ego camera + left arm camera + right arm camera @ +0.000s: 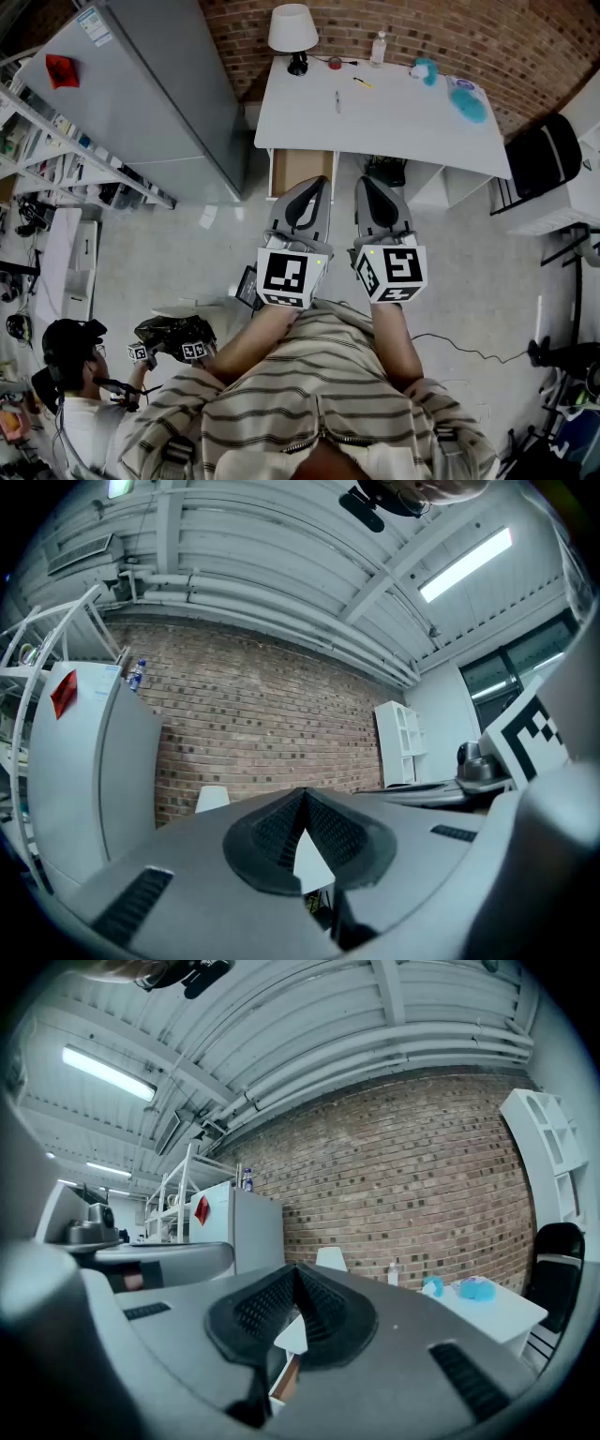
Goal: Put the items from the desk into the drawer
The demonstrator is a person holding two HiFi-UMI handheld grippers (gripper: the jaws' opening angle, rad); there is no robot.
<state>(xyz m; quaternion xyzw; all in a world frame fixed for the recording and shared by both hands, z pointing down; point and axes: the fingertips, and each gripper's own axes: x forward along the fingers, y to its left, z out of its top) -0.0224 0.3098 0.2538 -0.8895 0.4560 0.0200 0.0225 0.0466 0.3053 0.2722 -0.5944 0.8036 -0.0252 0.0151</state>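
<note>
A white desk (394, 127) stands against the brick wall ahead. On it are a white lamp (292, 33), a clear bottle (378, 47), a red roll (335, 63), a pen (337, 101), a small yellow item (363, 82), a teal object (427, 70) and a blue fluffy object (468, 105). Under the desk's left front an open drawer (300, 167) shows a brown bottom. My left gripper (314, 184) and right gripper (367, 184) are held level side by side, well short of the desk. Both are shut and hold nothing. Their jaws meet at the tips in the left gripper (305, 795) and right gripper (298, 1269) views.
A tall grey cabinet (159, 94) stands left of the desk, with white shelving (56, 141) beyond it. A black chair (548, 155) sits at the desk's right end. Another person (80, 384) crouches at the lower left. A cable (459, 349) lies on the floor.
</note>
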